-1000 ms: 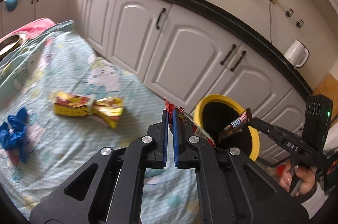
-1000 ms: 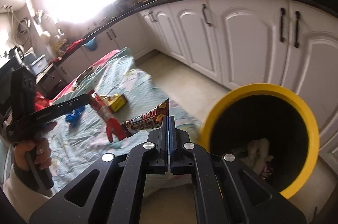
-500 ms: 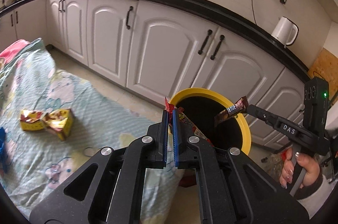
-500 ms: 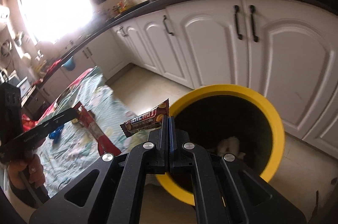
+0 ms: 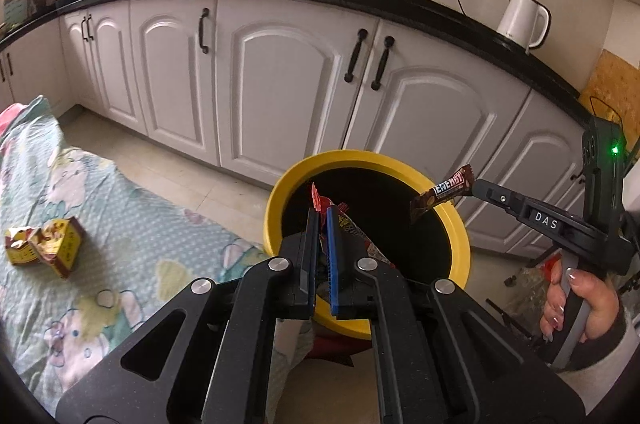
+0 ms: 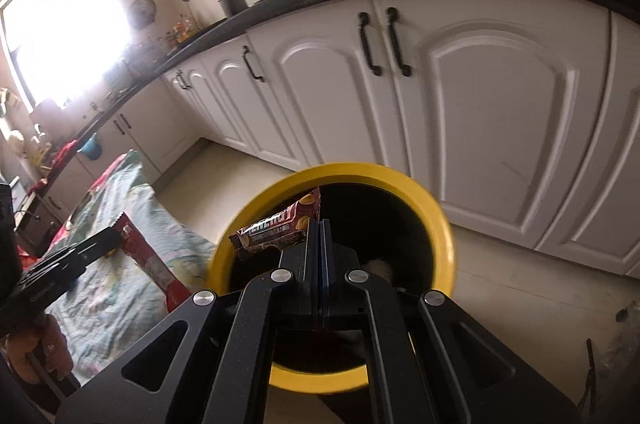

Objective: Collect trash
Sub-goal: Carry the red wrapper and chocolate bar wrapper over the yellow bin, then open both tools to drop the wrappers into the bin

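Note:
My left gripper (image 5: 322,215) is shut on a red snack wrapper (image 5: 352,230), held over the near rim of the yellow bin (image 5: 460,224). My right gripper (image 6: 321,224) is shut on a brown energy-bar wrapper (image 6: 276,228), which hangs above the bin's (image 6: 440,220) dark mouth. In the left wrist view the right gripper (image 5: 476,185) reaches in from the right with the bar wrapper (image 5: 442,192) over the bin's far side. The right wrist view shows the left gripper (image 6: 116,236) at the left with its red wrapper (image 6: 150,262). Pale trash lies at the bin's bottom.
A patterned cloth (image 5: 120,244) covers the surface left of the bin; a crumpled yellow-red carton (image 5: 48,248) lies on it. White cabinets (image 5: 280,83) under a black counter stand right behind the bin. A white kettle (image 5: 520,19) sits on the counter. A hand (image 5: 576,300) grips the right tool.
Both grippers have swung from above the cloth toward the bin, still holding their wrappers. The bin now sits centred under them, and the blue item on the cloth has left view.

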Demonstrator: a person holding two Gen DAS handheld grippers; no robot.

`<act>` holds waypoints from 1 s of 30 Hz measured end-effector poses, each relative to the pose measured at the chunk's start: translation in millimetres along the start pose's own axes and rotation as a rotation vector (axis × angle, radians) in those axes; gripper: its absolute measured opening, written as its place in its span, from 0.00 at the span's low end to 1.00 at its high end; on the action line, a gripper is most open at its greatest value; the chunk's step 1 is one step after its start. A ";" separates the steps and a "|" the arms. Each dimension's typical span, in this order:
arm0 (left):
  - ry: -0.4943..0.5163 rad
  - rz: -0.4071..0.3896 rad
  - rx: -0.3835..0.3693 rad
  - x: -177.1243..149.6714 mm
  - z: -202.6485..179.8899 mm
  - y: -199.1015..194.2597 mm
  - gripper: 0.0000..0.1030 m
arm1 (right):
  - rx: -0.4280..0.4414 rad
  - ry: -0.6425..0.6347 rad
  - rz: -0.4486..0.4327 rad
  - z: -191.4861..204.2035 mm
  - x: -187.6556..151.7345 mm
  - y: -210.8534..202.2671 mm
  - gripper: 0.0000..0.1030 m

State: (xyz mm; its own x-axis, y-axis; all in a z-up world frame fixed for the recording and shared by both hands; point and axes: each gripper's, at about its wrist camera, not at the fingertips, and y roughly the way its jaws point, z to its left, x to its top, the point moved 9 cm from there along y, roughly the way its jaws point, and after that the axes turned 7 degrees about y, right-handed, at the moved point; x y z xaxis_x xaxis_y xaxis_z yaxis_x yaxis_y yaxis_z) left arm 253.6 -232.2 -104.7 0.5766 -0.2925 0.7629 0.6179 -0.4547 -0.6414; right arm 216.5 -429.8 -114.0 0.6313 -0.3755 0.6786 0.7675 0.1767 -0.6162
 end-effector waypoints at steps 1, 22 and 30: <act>0.004 0.002 0.001 -0.5 -2.4 2.0 0.01 | -0.007 0.001 0.000 -3.5 -0.7 0.4 0.01; 0.049 0.075 -0.004 -15.9 -25.8 46.2 0.02 | -0.106 -0.006 0.046 -36.1 -22.1 19.4 0.02; 0.015 0.081 0.015 -22.4 -8.5 36.3 0.45 | -0.106 0.013 0.034 -38.3 -19.3 18.3 0.39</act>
State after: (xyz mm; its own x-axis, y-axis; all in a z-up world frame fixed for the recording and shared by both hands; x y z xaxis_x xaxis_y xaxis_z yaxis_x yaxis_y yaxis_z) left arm 258.6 -249.3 -144.4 0.6170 -0.3408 0.7094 0.5777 -0.4159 -0.7023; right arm 214.1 -454.2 -153.6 0.6546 -0.3826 0.6520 0.7294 0.0928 -0.6777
